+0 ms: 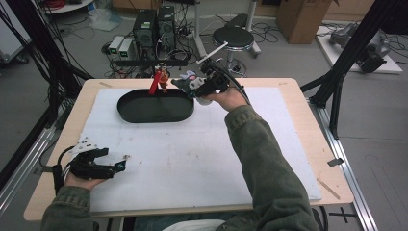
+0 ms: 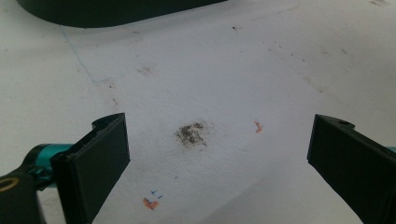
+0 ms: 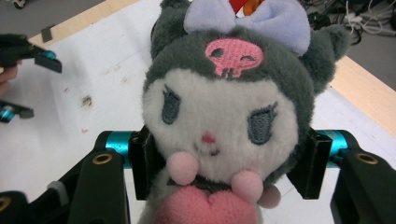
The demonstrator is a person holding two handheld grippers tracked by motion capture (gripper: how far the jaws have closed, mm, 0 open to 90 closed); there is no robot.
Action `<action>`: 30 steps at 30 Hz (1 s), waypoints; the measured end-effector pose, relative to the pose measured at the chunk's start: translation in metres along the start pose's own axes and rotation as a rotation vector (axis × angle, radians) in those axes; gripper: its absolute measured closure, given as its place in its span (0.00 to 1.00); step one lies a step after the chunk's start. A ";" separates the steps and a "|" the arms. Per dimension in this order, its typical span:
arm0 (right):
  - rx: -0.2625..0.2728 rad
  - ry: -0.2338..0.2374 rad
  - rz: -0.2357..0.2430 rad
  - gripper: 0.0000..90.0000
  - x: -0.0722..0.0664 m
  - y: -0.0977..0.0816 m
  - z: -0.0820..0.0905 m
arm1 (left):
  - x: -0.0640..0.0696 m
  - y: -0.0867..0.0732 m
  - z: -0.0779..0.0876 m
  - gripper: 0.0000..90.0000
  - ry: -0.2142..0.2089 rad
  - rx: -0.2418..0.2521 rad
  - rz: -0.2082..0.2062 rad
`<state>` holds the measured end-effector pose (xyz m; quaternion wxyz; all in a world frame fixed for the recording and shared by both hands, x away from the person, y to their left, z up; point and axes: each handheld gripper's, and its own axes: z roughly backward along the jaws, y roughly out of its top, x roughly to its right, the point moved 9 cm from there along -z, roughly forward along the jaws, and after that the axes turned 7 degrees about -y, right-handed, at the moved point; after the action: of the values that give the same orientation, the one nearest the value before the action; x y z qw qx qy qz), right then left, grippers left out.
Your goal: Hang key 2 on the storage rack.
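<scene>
Right gripper (image 3: 224, 172) grasps the plush toy (image 3: 224, 116), held above the far black tray (image 1: 154, 108). Left gripper (image 2: 217, 158) rests near-left on the white mat (image 2: 224, 70), jaws spread apart.

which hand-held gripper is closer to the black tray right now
Right. The right hand-held gripper holds a plush toy just above the far right end of the black tray. The left hand-held gripper rests open on the white mat, well short of the tray.

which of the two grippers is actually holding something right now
The right gripper: its jaws clamp the grey plush toy near the black tray. The left gripper rests open, nothing between its jaws.
</scene>
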<state>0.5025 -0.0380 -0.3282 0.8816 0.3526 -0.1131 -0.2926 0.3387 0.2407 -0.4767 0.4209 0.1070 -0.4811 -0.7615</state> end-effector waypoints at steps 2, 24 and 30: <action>-0.010 -0.011 -0.003 0.43 0.004 0.004 -0.006 | -0.001 0.001 -0.001 0.07 0.005 0.010 0.007; -0.011 -0.071 -0.098 0.42 0.042 0.059 -0.035 | -0.005 0.010 0.000 0.07 0.032 0.060 -0.025; 0.017 -0.060 -0.135 0.42 0.048 0.066 -0.042 | -0.005 0.010 -0.001 0.07 0.033 0.063 -0.022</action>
<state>0.5869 -0.0056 -0.3135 0.8531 0.3578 -0.1179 -0.3610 0.3481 0.2423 -0.4697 0.4168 0.1381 -0.4968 -0.7486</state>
